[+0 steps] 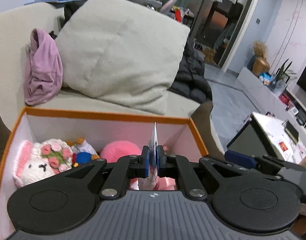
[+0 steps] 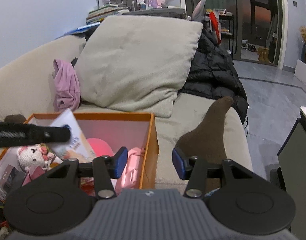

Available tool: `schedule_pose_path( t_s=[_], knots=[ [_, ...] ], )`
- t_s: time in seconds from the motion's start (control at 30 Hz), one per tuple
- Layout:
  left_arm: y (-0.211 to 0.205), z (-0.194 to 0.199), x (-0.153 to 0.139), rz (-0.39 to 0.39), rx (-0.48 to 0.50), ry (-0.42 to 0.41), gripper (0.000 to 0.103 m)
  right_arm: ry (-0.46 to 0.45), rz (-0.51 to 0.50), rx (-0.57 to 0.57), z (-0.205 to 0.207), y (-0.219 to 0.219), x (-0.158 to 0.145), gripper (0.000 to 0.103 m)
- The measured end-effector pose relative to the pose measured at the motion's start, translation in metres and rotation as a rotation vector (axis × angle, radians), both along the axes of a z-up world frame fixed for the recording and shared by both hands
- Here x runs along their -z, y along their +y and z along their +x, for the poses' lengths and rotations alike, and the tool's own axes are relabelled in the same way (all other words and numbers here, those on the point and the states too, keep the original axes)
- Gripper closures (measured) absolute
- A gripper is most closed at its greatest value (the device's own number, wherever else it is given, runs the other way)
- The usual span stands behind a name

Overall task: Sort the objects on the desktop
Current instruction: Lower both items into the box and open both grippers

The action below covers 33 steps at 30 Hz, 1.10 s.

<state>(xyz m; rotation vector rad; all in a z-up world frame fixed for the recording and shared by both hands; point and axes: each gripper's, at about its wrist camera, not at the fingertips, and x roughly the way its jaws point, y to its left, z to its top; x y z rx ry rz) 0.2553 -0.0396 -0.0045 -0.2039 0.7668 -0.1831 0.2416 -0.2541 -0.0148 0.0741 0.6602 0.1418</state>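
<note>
Pinched edge-on in the left gripper [image 1: 152, 161] is a thin booklet [image 1: 153, 146], held over the open orange box [image 1: 105, 114], roughly above the pink stuff inside. From the right wrist view the same booklet [image 2: 72, 140] is seen flat-on, tilted, its lower end down among the toys.

Handling-wise it's judged to be light and floppy: thin paper or card, glossy looking, so a bit of slip between the pads is probably to be expected. It seems to be gripped near the middle of one edge, which is likely fine for something this light; a corner grip would probably let it droop and swing.

Some blue characters are printed on the cover, but they're too blurred to be read. No brand can be made out anywhere.

The right gripper [image 2: 149, 162] is spread wide with nothing in it, parked just beside the box's right wall over the sofa [image 2: 193, 108].

Already in the box: a crocheted bunny [image 1: 38, 163], a pink plush ball [image 1: 121, 149] and a small blue-and-white toy [image 1: 83, 153].
</note>
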Motion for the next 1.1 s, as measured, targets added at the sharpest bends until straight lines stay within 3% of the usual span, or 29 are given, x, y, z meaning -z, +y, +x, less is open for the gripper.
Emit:
schedule_pose_path(
  t_s=[0.37, 0.57, 1.03, 1.1],
  knots=[
    [-0.019, -0.002, 0.027, 0.15, 0.025, 0.041, 0.096, 0.039, 0.017, -0.03, 0.0, 0.003, 0.005, 0.051],
    [-0.018, -0.008, 0.023, 0.144, 0.028, 0.037, 0.095, 0.039, 0.033, -0.025, -0.002, 0.002, 0.004, 0.051],
    [0.015, -0.068, -0.039, 0.154, -0.025, -0.094, 0.069, -0.03, 0.049, -0.026, -0.025, 0.026, -0.013, 0.051],
    [0.021, -0.079, -0.046, 0.16, -0.031, -0.109, 0.051, -0.048, 0.055, -0.034, -0.031, 0.032, -0.018, 0.049]
  ],
)
